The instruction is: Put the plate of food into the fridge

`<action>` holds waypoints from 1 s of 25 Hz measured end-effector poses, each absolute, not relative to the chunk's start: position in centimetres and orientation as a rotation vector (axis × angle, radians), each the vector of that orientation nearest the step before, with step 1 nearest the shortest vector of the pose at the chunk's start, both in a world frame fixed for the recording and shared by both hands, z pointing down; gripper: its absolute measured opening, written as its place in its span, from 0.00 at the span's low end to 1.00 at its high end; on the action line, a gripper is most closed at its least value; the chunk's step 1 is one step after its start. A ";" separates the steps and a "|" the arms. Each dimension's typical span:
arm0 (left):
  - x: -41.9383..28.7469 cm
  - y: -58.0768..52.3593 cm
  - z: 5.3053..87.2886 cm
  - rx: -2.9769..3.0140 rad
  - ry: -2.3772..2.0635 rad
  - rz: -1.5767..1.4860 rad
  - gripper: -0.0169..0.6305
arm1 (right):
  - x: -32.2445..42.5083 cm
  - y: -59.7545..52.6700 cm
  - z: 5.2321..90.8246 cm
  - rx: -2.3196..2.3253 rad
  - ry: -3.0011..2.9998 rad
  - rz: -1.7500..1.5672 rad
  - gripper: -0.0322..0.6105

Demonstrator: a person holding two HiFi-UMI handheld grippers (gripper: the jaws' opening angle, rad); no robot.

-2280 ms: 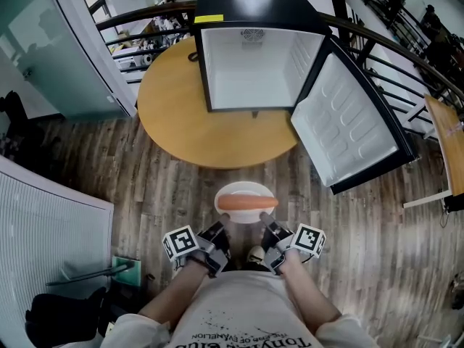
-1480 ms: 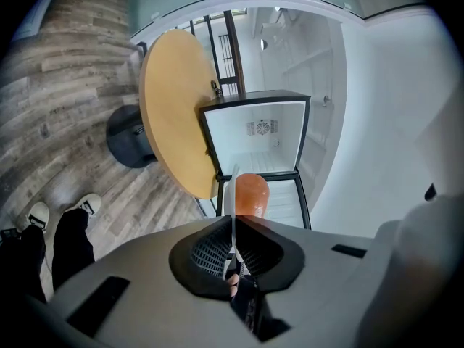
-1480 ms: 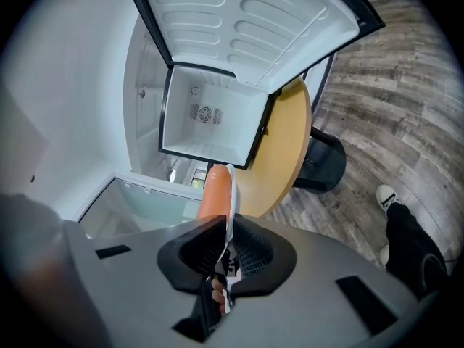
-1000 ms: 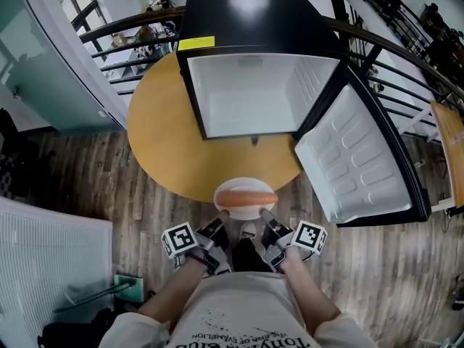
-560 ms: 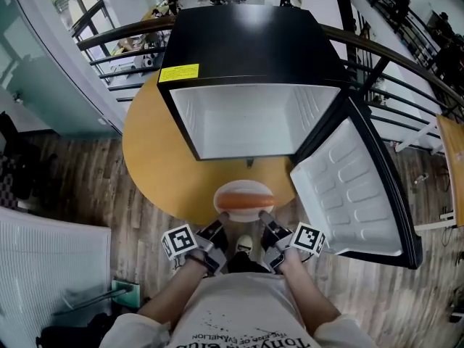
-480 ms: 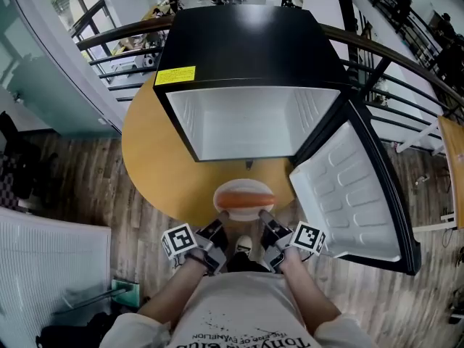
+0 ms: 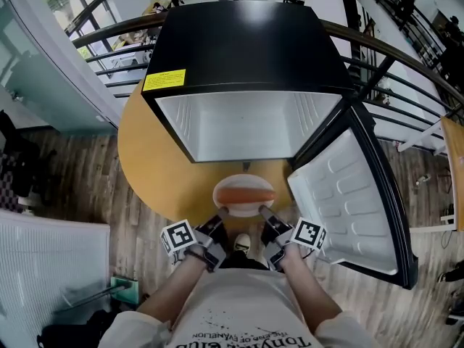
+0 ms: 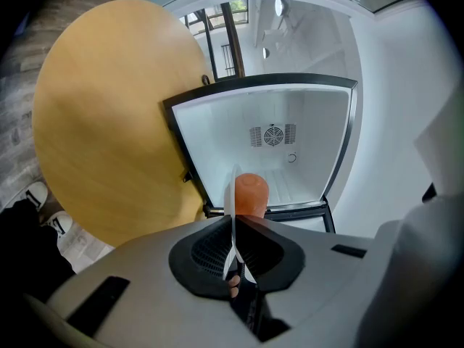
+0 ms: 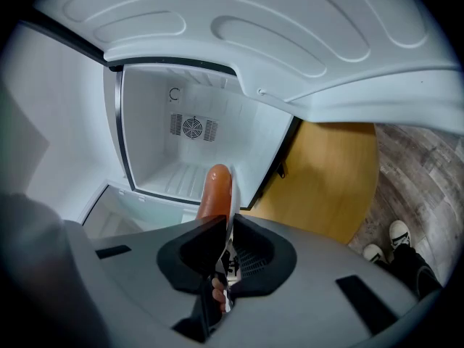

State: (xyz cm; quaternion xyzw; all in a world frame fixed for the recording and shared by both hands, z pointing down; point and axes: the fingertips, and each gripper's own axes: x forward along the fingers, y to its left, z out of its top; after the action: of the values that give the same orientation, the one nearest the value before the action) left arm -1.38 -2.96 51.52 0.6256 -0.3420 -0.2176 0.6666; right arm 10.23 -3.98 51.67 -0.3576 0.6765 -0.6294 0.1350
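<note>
Holding plate [image 7: 243,180] with sausage [image 7: 246,195]: left tongs [image 7: 218,225] and right tongs [image 7: 267,225] each clamp its rim. Open fridge [image 7: 246,125] just ahead of them. I judge that insertion and release are not yet done.

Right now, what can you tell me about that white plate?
The plate is small, round, white and thin-rimmed, carrying one orange sausage lying crosswise. It is held level in the air, its near rim pinched by the left tongs and the right tongs, over the edge of the round table, facing the open fridge.
</note>
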 end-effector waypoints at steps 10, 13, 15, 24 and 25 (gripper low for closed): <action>-2.2 -5.3 51.5 1.425 -0.731 -0.452 0.08 | 9.3 -5.6 52.0 -1.080 1.883 -1.826 0.12; -2.6 -6.2 52.1 1.406 -0.733 -0.442 0.07 | 9.1 -6.6 52.3 -1.097 1.876 -1.822 0.12; -2.8 -7.0 52.4 1.402 -0.731 -0.443 0.08 | 8.9 -7.4 52.6 -1.109 1.878 -1.818 0.12; -3.7 -10.9 53.7 1.398 -0.724 -0.471 0.07 | 7.9 -11.2 54.1 -1.133 1.854 -1.811 0.12; -3.8 -11.4 53.8 1.401 -0.724 -0.477 0.07 | 7.8 -11.5 54.3 -1.136 1.842 -1.812 0.12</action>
State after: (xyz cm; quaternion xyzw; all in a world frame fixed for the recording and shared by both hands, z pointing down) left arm -3.81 -11.41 53.83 0.6238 -0.3225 -0.2124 0.6795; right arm 7.76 -11.55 54.31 -0.3972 0.6444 -0.6339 0.1587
